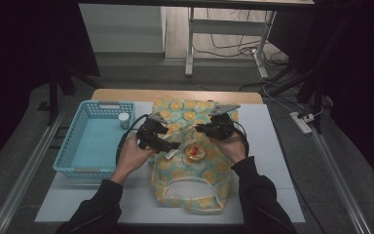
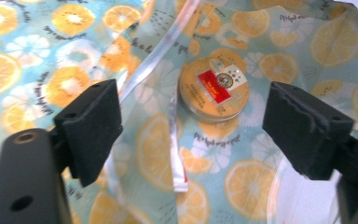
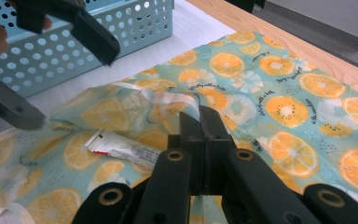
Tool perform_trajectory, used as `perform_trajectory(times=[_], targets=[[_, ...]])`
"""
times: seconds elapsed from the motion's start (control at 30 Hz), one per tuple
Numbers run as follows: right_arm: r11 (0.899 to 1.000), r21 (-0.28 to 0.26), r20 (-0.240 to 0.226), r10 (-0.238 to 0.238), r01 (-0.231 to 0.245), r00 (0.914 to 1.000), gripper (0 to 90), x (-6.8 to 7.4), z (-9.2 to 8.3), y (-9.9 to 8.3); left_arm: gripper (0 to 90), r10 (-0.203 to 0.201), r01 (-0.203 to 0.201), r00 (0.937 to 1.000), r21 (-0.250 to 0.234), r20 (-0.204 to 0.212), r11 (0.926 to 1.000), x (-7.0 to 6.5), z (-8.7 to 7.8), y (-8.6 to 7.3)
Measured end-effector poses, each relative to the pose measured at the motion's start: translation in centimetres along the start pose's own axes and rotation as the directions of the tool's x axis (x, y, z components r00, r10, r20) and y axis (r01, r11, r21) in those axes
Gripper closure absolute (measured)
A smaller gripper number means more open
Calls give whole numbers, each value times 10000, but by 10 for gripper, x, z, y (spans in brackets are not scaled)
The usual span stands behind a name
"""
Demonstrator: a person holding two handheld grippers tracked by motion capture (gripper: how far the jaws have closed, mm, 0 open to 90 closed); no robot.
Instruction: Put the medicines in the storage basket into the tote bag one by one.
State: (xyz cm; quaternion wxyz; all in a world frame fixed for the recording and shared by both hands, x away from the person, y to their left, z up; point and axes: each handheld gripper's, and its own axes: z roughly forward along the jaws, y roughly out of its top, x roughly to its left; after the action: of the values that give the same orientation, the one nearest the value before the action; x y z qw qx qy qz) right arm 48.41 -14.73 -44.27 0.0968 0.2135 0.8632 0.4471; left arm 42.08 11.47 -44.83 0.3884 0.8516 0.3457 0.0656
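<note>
Left gripper (image 2: 191, 135), centre of left gripper view: jaws wide, nothing between, hovering over round tin (image 2: 213, 88) inside see-through orange-print bag (image 2: 303, 56). Right gripper (image 3: 200, 122), lower centre of right gripper view: clamped shut on bag's edge, holding mouth lifted. Small tube (image 3: 121, 148) lying at lower left, also under the film. Blue basket (image 1: 95, 141) at left of high view, small jar (image 1: 124, 120) inside.

Risk, as judged: thin film slipping from right gripper, mouth collapsing over tin; tin rolling deeper if bag tilted.

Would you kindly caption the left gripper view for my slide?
Open left tongs hover over a round tin seen through the orange-print bag.
</note>
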Motion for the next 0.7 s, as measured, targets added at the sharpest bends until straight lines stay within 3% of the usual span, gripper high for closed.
perform_trajectory(times=[0.33, 0.57, 0.7], targets=[[10000, 36, -2, -33, 33, 10000, 900, 1, 1, 0, 41, -438, 438, 9990, -141, 0, 9989, 15, -24, -15], [10000, 72, -14, -50, 50, 10000, 900, 1, 1, 0, 5, -564, 560, 9981, -181, -233, 9983, 28, -40, -26], [9999, 86, 3, -56, 56, 10000, 900, 1, 1, 0, 0, -547, 548, 9966, -6, -614, 9985, 36, -48, -33]])
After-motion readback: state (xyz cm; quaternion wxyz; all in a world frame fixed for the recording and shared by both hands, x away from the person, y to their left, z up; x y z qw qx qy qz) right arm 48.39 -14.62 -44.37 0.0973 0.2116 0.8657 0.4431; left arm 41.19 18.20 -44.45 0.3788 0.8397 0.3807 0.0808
